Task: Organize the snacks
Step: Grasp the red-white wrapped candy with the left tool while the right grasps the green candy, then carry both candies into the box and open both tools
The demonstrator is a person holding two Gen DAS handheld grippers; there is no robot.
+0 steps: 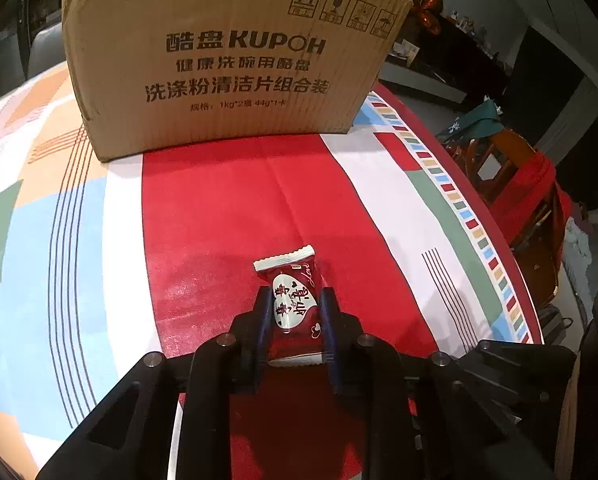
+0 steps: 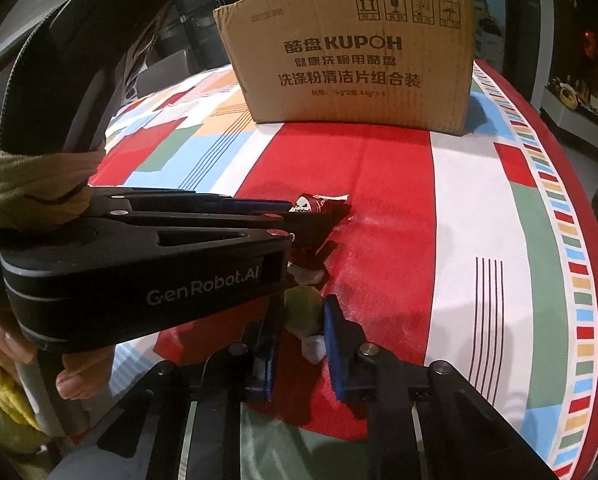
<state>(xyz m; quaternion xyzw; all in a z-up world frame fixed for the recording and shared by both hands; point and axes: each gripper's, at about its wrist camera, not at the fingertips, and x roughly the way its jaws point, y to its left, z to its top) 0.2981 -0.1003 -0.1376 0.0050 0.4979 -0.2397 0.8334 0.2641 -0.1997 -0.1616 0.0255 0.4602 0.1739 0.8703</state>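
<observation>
My left gripper point(image 1: 295, 300) is shut on a dark red snack packet point(image 1: 293, 300) with a white heart label, low over the red stripe of the tablecloth. The right wrist view shows that gripper point(image 2: 287, 220) from the side with the red packet point(image 2: 319, 210) in its jaws. My right gripper point(image 2: 299, 312) stands around a green wrapped candy point(image 2: 303, 308) with clear twisted ends; whether its blue pads touch the candy I cannot tell. A brown cardboard box point(image 1: 227, 56) printed KUPOH stands at the far side of the table; it also shows in the right wrist view point(image 2: 351, 68).
The round table point(image 1: 59, 220) has a tablecloth of red, white, blue and green blocks. Its edge curves down the right side point(image 2: 579, 280). A wooden chair with red cloth point(image 1: 519, 200) stands beyond that edge. The person's hand point(image 2: 75, 380) holds the left gripper.
</observation>
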